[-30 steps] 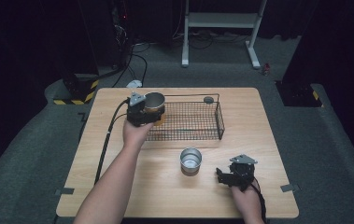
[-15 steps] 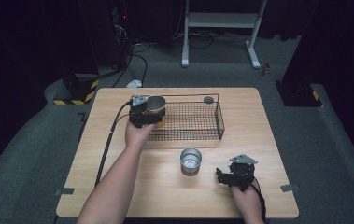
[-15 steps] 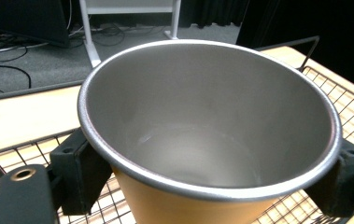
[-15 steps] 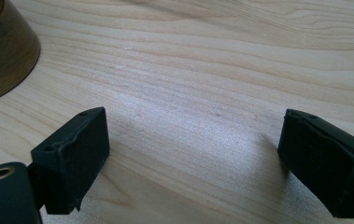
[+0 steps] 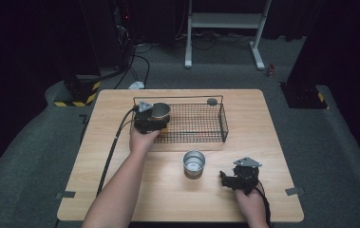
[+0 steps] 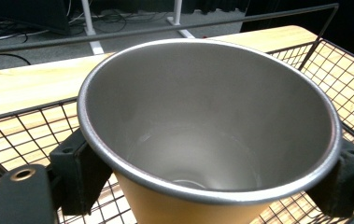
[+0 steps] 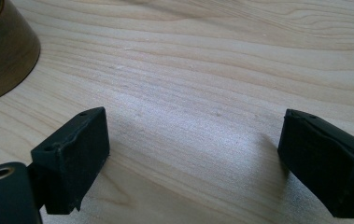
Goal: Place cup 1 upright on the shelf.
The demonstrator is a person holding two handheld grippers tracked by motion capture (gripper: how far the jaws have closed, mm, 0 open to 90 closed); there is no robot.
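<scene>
My left gripper (image 5: 155, 119) is shut on a metal cup (image 5: 160, 111) with a tan outside and holds it upright over the left end of the black wire basket (image 5: 223, 122). In the left gripper view the cup (image 6: 207, 135) is seen from above, with a pad (image 6: 79, 165) pressed against each side below its rim; the basket's mesh (image 6: 23, 140) lies beneath. My right gripper (image 5: 225, 179) rests on the table near the front right, open, and in the right gripper view its fingertips (image 7: 74, 154) stand wide apart over bare wood. A second steel cup (image 5: 194, 163) stands just left of it.
The wooden table (image 5: 120, 190) carries the basket at the back middle. A small dark round object (image 5: 212, 101) sits by the basket's back rim. The left gripper's cable (image 5: 113, 142) trails down the table's left side. That second cup's wall (image 7: 2, 56) is at the upper left.
My left gripper has sunk a little with the cup, lower toward the basket's left end. The right gripper has stayed still.
</scene>
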